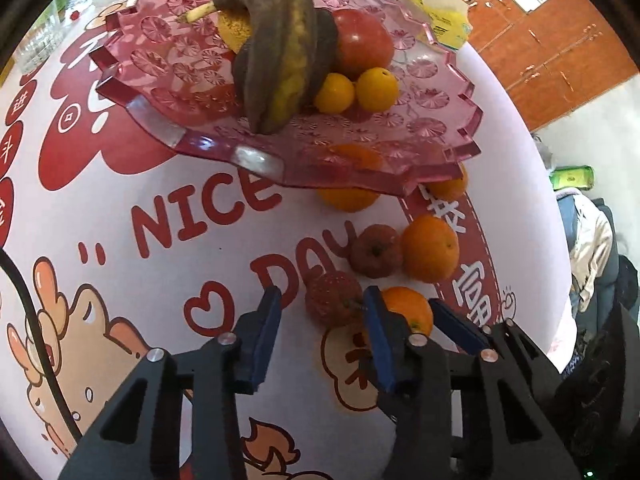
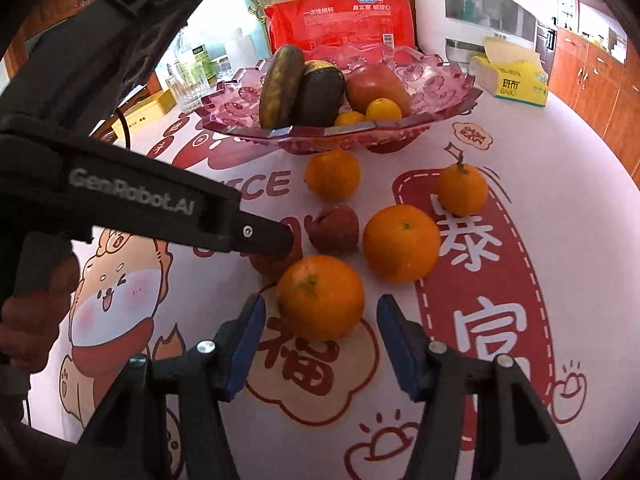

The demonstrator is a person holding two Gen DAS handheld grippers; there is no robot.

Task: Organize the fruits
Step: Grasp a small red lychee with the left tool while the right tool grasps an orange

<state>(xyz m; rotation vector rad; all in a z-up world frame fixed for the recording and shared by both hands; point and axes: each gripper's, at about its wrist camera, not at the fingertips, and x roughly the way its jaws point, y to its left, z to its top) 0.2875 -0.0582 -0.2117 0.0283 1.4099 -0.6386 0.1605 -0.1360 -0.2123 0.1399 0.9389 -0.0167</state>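
My left gripper (image 1: pixel 322 300) points down at the table with a bumpy red fruit (image 1: pixel 332 300) between its blue pads. The right pad touches the fruit's edge, while a strip of cloth shows beside the left pad. My right gripper (image 2: pixel 320 312) is open, its fingertips flanking an orange (image 2: pixel 320 296) without touching it. Three more oranges (image 2: pixel 402 244) and a wrinkled red fruit (image 2: pixel 334 228) lie loose on the cloth. The pink glass plate (image 2: pixel 320 132) behind them holds dark bananas (image 2: pixel 280 84), a large red fruit (image 2: pixel 376 84) and two small oranges (image 2: pixel 384 110).
Behind the plate stand a red pack of paper cups (image 2: pixel 340 20) and several glass jars (image 2: pixel 188 80). A yellow tissue box (image 2: pixel 510 80) sits at the back right. The round table's edge (image 2: pixel 600 152) curves along the right. A hand (image 2: pixel 24 320) holds the left gripper.
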